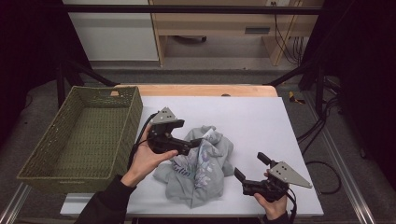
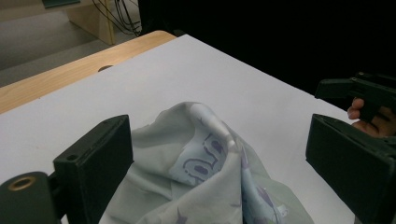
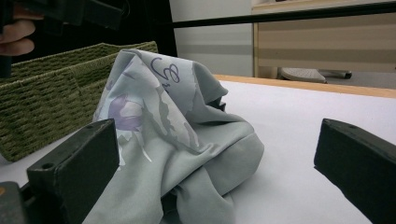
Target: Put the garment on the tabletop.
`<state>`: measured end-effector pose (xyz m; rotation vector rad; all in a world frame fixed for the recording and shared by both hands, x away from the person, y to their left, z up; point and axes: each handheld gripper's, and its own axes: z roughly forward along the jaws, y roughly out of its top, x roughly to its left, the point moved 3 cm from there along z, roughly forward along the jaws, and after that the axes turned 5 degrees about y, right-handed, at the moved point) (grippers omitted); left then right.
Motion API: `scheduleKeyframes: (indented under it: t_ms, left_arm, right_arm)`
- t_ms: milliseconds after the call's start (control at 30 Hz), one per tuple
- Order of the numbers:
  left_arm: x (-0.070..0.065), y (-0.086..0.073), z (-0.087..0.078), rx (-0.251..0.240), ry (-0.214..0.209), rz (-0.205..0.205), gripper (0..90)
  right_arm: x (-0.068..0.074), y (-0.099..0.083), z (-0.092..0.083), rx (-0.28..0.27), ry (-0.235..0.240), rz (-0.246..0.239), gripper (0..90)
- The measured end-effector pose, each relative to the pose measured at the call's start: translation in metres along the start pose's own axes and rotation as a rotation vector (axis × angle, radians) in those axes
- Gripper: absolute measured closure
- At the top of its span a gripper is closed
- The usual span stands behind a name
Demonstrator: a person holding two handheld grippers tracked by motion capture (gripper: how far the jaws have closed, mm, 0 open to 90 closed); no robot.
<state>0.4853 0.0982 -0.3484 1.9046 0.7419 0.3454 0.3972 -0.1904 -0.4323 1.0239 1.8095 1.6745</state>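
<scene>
From the high view, a crumpled grey garment (image 1: 201, 164) with a pale printed panel lies in a heap at the middle of the white table (image 1: 261, 116), right of the green woven basket (image 1: 79, 135); the left gripper (image 1: 198, 142) reaches over its far-left edge and the right gripper (image 1: 247, 170) sits just off its near-right side, jaws spread and empty. In the left gripper view the jaws stand wide apart around a raised fold of the cloth, clamping nothing, and that peaked ridge looks like the easiest place to pinch. In the right gripper view the open jaws frame the slumped heap, which looks light, soft and limp, likely to sag and unfold when lifted, so a bunched fold should hold better than a single thin layer.
</scene>
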Motion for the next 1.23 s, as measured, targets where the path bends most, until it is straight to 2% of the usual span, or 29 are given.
scheduleKeyframes:
  t_ms: [100, 167, 200, 333, 500, 667, 800, 900, 1000, 1233]
  left_arm:
    - [0.000, -0.013, -0.010, -0.049, 0.004, -0.008, 7.1]
    - [0.002, -0.021, -0.014, -0.057, 0.001, -0.015, 7.1]
    - [0.002, -0.024, -0.017, -0.068, 0.010, -0.019, 6.9]
    - [0.002, -0.039, -0.030, -0.092, 0.047, 0.009, 6.3]
    - [0.000, -0.059, -0.045, -0.129, 0.066, -0.007, 6.1]
    - [0.006, -0.075, -0.060, -0.159, 0.104, -0.027, 6.0]
    - [0.009, -0.088, -0.072, -0.178, 0.120, -0.050, 5.7]
    - [0.014, -0.095, -0.078, -0.157, 0.140, -0.054, 5.4]
    - [0.018, -0.098, -0.086, -0.176, 0.154, -0.072, 5.7]
    - [0.024, -0.105, -0.090, -0.176, 0.171, -0.089, 5.8]
  right_arm:
    - [0.000, 0.000, -0.001, 0.003, -0.004, -0.003, 0.2]
    - [0.001, 0.001, -0.001, -0.002, -0.001, 0.005, 0.2]
    - [0.000, 0.001, -0.001, -0.005, -0.002, 0.007, 0.2]
    - [0.000, 0.000, -0.002, 0.003, -0.005, 0.005, 0.2]
    - [-0.001, 0.002, -0.004, -0.003, -0.006, 0.001, 0.2]
    - [-0.002, 0.001, -0.004, -0.005, -0.004, 0.003, 0.2]
    - [-0.002, 0.001, -0.005, 0.001, -0.005, 0.011, 0.2]
    - [-0.003, 0.000, -0.005, 0.001, -0.003, 0.006, 0.2]
    - [-0.004, -0.001, -0.006, 0.000, -0.009, 0.012, 0.2]
    - [-0.004, -0.001, -0.007, -0.001, -0.006, 0.019, 0.3]
